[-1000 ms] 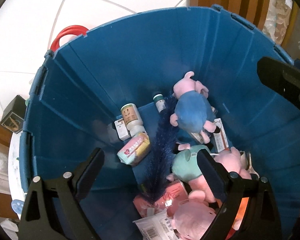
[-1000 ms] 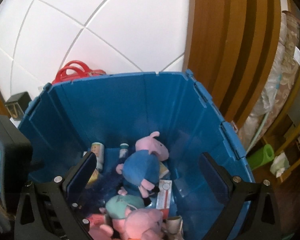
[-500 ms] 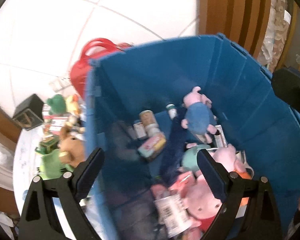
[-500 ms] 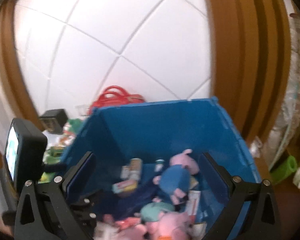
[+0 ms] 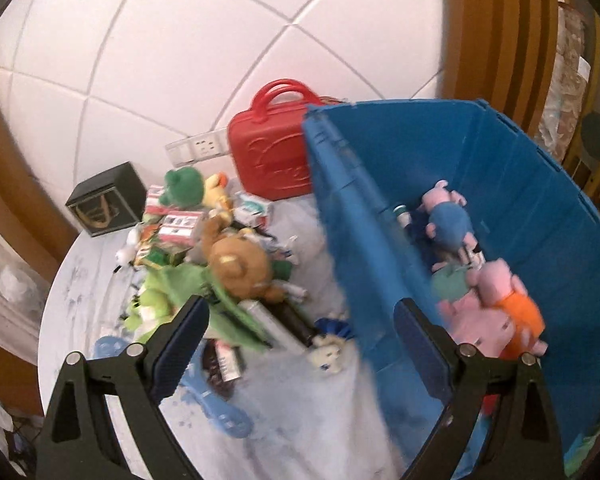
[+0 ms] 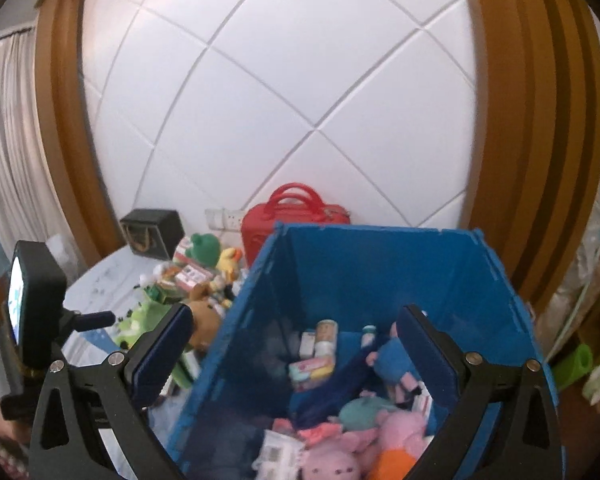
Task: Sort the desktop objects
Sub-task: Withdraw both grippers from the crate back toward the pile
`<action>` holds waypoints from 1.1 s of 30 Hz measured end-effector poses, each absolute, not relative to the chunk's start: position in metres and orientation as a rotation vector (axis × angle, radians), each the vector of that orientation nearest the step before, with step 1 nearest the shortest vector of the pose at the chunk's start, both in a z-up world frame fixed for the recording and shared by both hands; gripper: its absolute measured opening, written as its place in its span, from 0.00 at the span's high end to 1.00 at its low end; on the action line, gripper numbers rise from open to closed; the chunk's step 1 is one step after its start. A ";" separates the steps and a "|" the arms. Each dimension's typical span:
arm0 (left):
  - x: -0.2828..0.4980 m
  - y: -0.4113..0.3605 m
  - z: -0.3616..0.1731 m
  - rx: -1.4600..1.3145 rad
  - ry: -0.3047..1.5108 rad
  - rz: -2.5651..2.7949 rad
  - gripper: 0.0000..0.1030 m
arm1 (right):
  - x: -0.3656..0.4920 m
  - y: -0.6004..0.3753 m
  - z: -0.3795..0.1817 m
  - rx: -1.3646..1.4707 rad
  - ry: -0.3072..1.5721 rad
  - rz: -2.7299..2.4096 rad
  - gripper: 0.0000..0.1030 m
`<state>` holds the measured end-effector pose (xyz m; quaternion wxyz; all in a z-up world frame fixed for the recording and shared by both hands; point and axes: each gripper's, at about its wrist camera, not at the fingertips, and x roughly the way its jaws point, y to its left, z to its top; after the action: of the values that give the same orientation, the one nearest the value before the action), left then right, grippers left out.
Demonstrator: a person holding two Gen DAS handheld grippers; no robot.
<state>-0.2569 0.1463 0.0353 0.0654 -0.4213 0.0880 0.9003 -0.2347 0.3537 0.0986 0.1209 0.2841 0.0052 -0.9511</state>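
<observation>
- The blue bin (image 5: 516, 184) is sitting on the right end of the table (image 5: 300, 412), and pretty much everything else is lying around it or in it.
- The left gripper (image 5: 300, 344) is hanging just above the bin's left wall, fingers spread wide apart and holding nothing.
- The right gripper (image 6: 296, 352) is hovering over the bin's open top, fingers also wide apart and empty.
- Inside the bin, a pink pig toy in a blue top (image 5: 446, 216) is lying toward the far wall, and a pink pig toy in orange (image 5: 500, 312) is lying nearer the cameras.
- Also in the bin, toward its left wall: a small bottle (image 6: 325, 334) and a pink and yellow packet (image 6: 312, 368), with a dark blue feathery thing (image 6: 340, 380) running across the bottom.
- Left of the bin, a pile is sitting on the table: a brown teddy bear (image 5: 240, 264), a green frog toy (image 5: 182, 184) farther back, a light green plush (image 5: 172, 296) and some small boxes (image 5: 176, 228).
- A red case (image 5: 272, 152) with handles is standing behind the bin's far left corner, against the tiled wall.
- A small black box (image 5: 106, 200) is sitting well to the left of the bin, at the table's far edge.
- Some light blue plastic thing (image 5: 216, 404) is lying left of the bin near the left gripper; it's too blurry to say what it is.
</observation>
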 end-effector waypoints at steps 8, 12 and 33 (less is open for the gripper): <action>-0.218 0.043 0.032 -1.183 0.265 2.767 0.08 | -0.205 0.256 0.098 0.845 0.084 -2.809 0.00; -0.204 -0.010 0.023 -1.151 0.272 2.809 0.08 | -0.193 0.205 0.086 0.868 0.073 -2.822 0.00; -0.220 -0.129 -0.118 -1.406 -0.064 2.857 0.08 | -0.226 0.128 -0.090 1.139 0.072 -2.720 0.00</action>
<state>-0.2196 -0.1287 -0.1181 -0.0217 -0.4415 -0.0200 0.8968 -0.2261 0.1275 -0.0903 0.0955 0.3844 0.0242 -0.9179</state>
